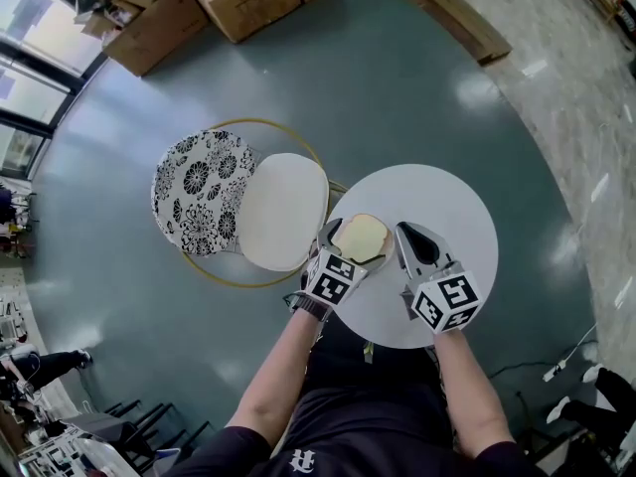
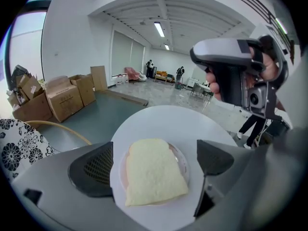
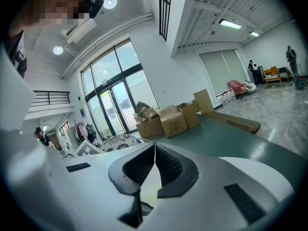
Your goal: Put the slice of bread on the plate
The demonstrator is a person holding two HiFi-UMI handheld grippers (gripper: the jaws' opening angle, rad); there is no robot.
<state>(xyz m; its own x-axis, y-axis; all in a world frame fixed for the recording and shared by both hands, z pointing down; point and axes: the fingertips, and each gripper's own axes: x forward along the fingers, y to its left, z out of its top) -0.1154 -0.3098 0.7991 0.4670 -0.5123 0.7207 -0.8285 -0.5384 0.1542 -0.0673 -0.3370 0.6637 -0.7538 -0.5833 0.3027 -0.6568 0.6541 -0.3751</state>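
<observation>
A pale slice of bread (image 1: 362, 237) lies flat on a small clear plate (image 2: 182, 156) on the round white table (image 1: 452, 202). The same bread (image 2: 153, 171) fills the left gripper view, between that gripper's two jaws. My left gripper (image 1: 356, 250) (image 2: 156, 171) is open, its jaws standing either side of the plate and apart from the bread. My right gripper (image 1: 404, 230) (image 3: 154, 146) hovers just right of the plate, shut, its tips meeting with nothing between them. It also shows in the left gripper view as a right gripper (image 2: 231, 66) held in a hand.
A chair with a floral black-and-white back (image 1: 199, 199) and a white seat (image 1: 282, 211) stands left of the table, ringed by a gold hoop. Cardboard boxes (image 1: 204, 3) and a long wooden plank (image 1: 449, 13) lie on the green floor at the back.
</observation>
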